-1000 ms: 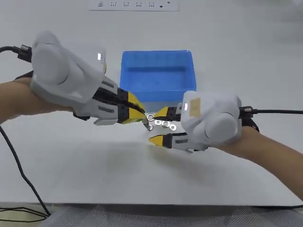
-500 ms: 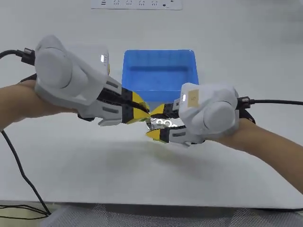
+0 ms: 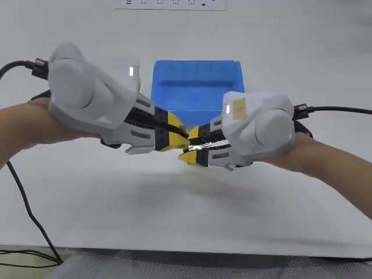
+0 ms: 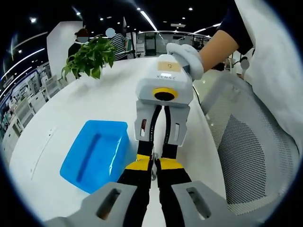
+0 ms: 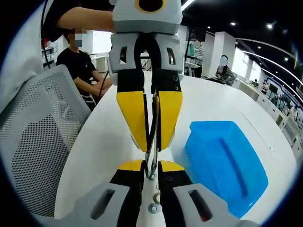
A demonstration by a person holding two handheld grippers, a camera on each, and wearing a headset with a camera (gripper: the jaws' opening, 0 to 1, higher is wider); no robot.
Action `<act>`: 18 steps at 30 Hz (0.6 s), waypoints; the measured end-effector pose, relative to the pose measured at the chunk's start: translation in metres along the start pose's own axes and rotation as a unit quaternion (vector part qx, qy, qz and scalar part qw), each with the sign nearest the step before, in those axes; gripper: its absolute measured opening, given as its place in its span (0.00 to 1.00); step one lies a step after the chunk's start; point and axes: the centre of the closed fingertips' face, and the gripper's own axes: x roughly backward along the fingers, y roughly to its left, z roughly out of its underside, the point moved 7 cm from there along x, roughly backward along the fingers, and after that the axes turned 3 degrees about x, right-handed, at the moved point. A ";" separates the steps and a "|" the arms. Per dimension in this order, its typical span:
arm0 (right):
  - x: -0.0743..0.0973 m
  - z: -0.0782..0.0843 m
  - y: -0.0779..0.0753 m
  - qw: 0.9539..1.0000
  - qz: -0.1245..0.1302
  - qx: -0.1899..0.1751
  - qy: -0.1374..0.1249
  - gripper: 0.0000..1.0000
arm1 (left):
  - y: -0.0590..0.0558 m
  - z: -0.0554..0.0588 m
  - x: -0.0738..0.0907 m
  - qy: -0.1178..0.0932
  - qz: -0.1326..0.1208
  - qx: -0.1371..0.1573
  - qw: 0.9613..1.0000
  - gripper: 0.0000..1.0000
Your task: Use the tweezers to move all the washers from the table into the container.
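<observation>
My left gripper (image 3: 183, 138) is shut on thin metal tweezers (image 5: 152, 135), whose tips point toward my right gripper (image 3: 189, 146). The two grippers meet nose to nose just in front of the blue container (image 3: 196, 87). In the right gripper view my right gripper (image 5: 150, 169) has its yellow-tipped jaws closed in on the tweezers' tip end. Two small washers (image 5: 153, 207) lie on the white table right below those jaws. In the left gripper view my own jaws (image 4: 154, 182) rise to meet the right gripper's body (image 4: 163, 80), with the container (image 4: 97, 153) to the left.
The white table (image 3: 174, 203) stretches wide in front of the grippers. A power strip (image 3: 168, 4) lies at the far edge. Cables trail off both grippers. A mesh chair (image 5: 42, 137) and seated people (image 5: 78, 61) are beyond the table, and a potted plant (image 4: 90, 56) stands there too.
My right gripper has slid left to the tweezers and its jaws have narrowed from wide open. The washers seen in the head view are now hidden under the grippers.
</observation>
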 end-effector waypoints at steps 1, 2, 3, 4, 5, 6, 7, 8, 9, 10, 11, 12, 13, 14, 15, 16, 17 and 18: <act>0.000 0.000 0.001 1.000 -0.003 0.000 0.001 0.11 | 0.000 0.000 0.000 0.000 0.001 -0.001 1.000 0.07; -0.001 0.000 0.001 1.000 -0.002 0.000 0.002 0.11 | 0.000 -0.001 -0.001 0.000 0.002 -0.004 1.000 0.07; -0.001 0.001 0.001 1.000 -0.002 -0.005 0.001 0.11 | 0.000 -0.001 -0.001 0.001 0.002 -0.005 1.000 0.07; -0.001 0.001 0.001 1.000 -0.002 -0.006 0.000 0.11 | 0.000 -0.001 -0.001 0.001 0.003 -0.005 1.000 0.07; 0.000 0.001 0.001 1.000 -0.003 -0.008 0.000 0.11 | -0.001 -0.001 -0.001 0.001 0.004 -0.006 1.000 0.07; 0.000 0.001 0.002 1.000 -0.003 -0.009 -0.001 0.10 | -0.001 -0.001 -0.001 0.000 0.005 -0.006 1.000 0.07; 0.000 0.001 0.002 1.000 -0.003 -0.008 0.000 0.10 | -0.002 -0.002 -0.001 0.000 0.005 -0.005 1.000 0.07; 0.000 0.001 0.002 1.000 -0.002 -0.005 0.000 0.09 | -0.002 -0.002 -0.002 0.000 0.005 -0.005 1.000 0.08; 0.000 0.001 0.002 1.000 -0.002 -0.005 0.001 0.09 | -0.002 -0.002 -0.002 -0.001 0.004 -0.004 1.000 0.08; 0.000 0.001 0.002 1.000 0.000 -0.004 0.002 0.09 | -0.002 -0.002 -0.002 0.000 0.004 -0.001 1.000 0.08; 0.001 0.001 0.002 1.000 0.002 -0.003 0.002 0.09 | -0.002 -0.003 -0.003 0.001 -0.002 -0.002 1.000 0.08; 0.001 0.001 0.003 1.000 0.003 -0.002 0.001 0.09 | -0.003 -0.002 -0.003 0.001 -0.002 -0.002 1.000 0.08; 0.001 0.002 0.004 1.000 0.005 0.000 -0.001 0.09 | -0.003 -0.002 -0.003 0.001 -0.002 0.000 1.000 0.08; 0.001 0.002 0.004 1.000 0.008 0.001 -0.002 0.09 | -0.003 -0.002 -0.003 0.001 -0.003 0.002 1.000 0.09; 0.001 0.002 0.005 1.000 0.009 0.001 -0.003 0.09 | -0.004 -0.001 -0.003 0.001 -0.005 0.002 1.000 0.09; 0.001 0.002 0.006 1.000 0.011 0.003 -0.003 0.09 | -0.005 0.000 -0.003 0.002 -0.006 0.005 1.000 0.09; 0.001 0.001 0.006 1.000 0.013 0.006 -0.003 0.09 | -0.006 0.002 -0.003 0.006 -0.007 0.008 1.000 0.12; 0.001 0.001 0.006 1.000 0.015 0.007 -0.003 0.09 | -0.007 0.004 -0.004 0.008 -0.010 0.007 1.000 0.16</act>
